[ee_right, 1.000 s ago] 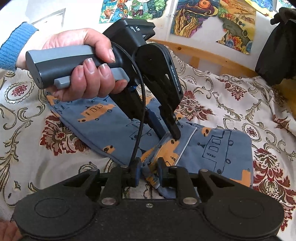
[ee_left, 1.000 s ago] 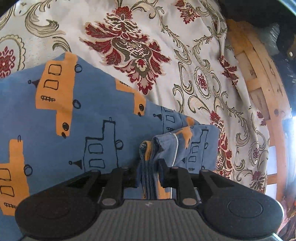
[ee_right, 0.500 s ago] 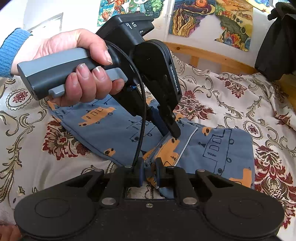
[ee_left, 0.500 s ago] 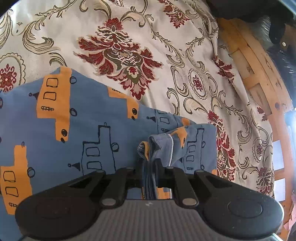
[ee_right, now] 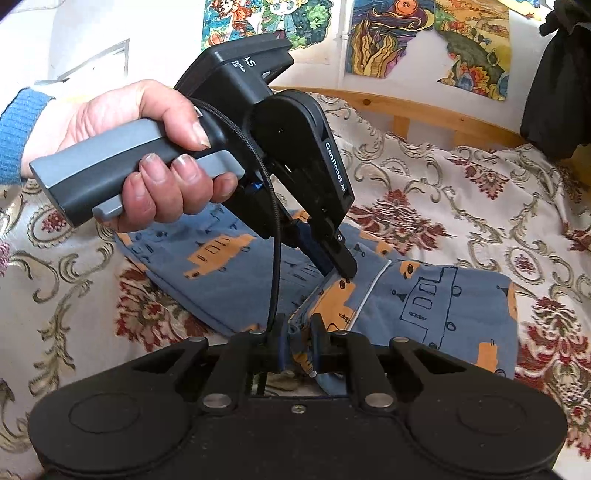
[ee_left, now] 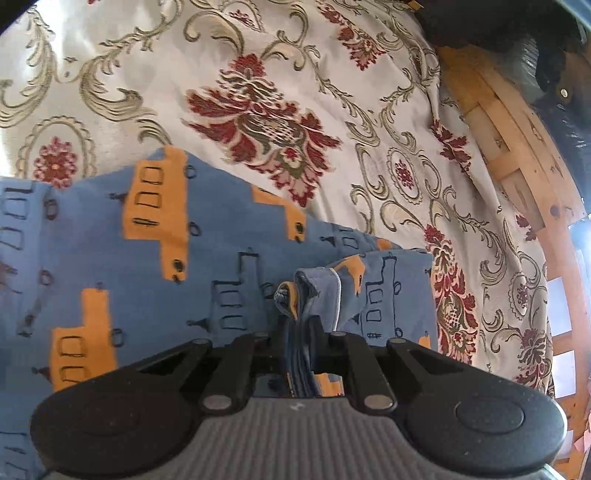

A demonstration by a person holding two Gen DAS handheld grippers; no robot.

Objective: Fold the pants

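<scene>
- Pants [ee_left: 155, 280]: blue knit cloth printed with orange vehicles and dark outline drawings; lies flat on the bed, partly folded, with a bunched edge raised off the surface. In the right wrist view the pants [ee_right: 424, 314] spread from under the hand to the right, a white piping line running across them.
- Left gripper [ee_left: 298, 332]: black two-finger tool; fingers drawn in close on a stacked fold of the pants, several layers of cloth pinched upright between them. In the right wrist view the same left gripper [ee_right: 341, 269] slants down from the upper left, its tip pressed at the cloth beside the piping.
- Right gripper [ee_right: 296, 341]: black two-finger tool at the near edge of the pants; fingers nearly together with a narrow strip of blue and orange cloth clamped between them.
- Hand [ee_right: 147, 155]: wraps the grey handle of the left gripper, fingers curled on the trigger bar; a blue knit sleeve [ee_right: 14, 136] shows at the wrist.
- Cable [ee_right: 275, 258]: thin black cord, hanging from the left gripper down toward the right gripper.
- Bedspread [ee_left: 295, 110]: cream cloth with red floral medallions and olive scrolls; under the pants.
- Bed frame [ee_left: 517, 155]: light wood, along the far edge of the bedspread.
- Posters [ee_right: 424, 33]: colourful drawings on the white wall behind the bed.
</scene>
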